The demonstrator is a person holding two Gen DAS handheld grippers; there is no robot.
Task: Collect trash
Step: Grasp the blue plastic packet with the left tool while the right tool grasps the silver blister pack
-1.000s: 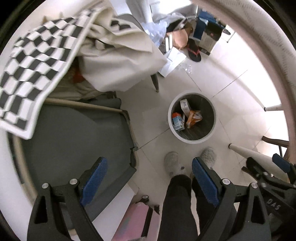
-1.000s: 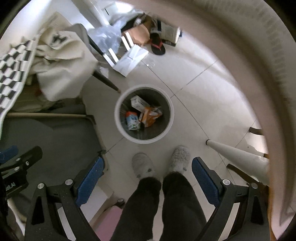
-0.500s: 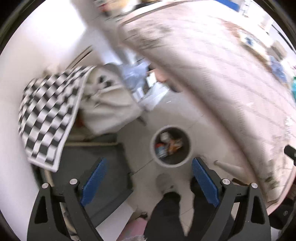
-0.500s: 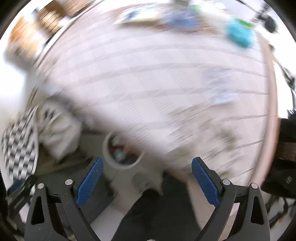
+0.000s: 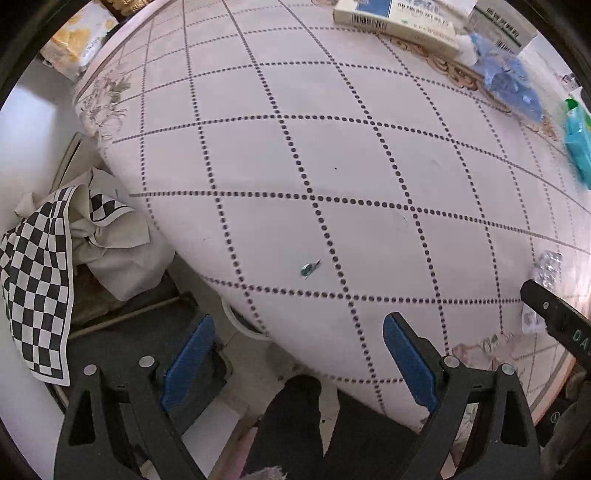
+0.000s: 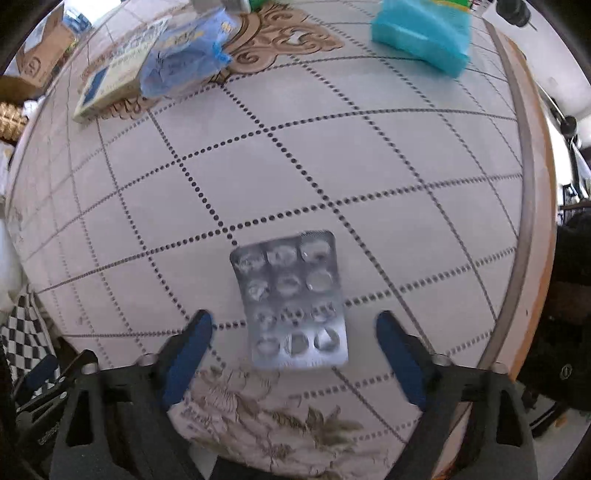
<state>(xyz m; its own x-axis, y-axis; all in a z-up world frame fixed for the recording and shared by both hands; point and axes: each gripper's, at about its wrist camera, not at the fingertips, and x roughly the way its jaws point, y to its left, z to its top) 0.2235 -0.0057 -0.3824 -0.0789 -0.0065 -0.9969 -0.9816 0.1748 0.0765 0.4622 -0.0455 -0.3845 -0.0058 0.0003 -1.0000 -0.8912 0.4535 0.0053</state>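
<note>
Silver foil is what we record first: an emptied blister pack [image 6: 293, 302] lies flat on the round table [image 6: 406, 177], near its front edge, on the dotted-grid cloth. We find the right gripper [image 6: 291, 354] above it, pointing down, with the pack's near end between its blue pads [image 6: 186, 354]; the jaws have just been closing but stand apart from the pack on both sides, gripping nothing. We note the left gripper [image 5: 295, 365] over the table's near-left edge, jaws wide and empty. A tiny green scrap [image 5: 309, 268] lies on the cloth ahead of it. Farther back we list a carton [image 6: 110, 79], a crumpled blue wrapper [image 6: 181, 61] and a teal pack [image 6: 421, 31].
</note>
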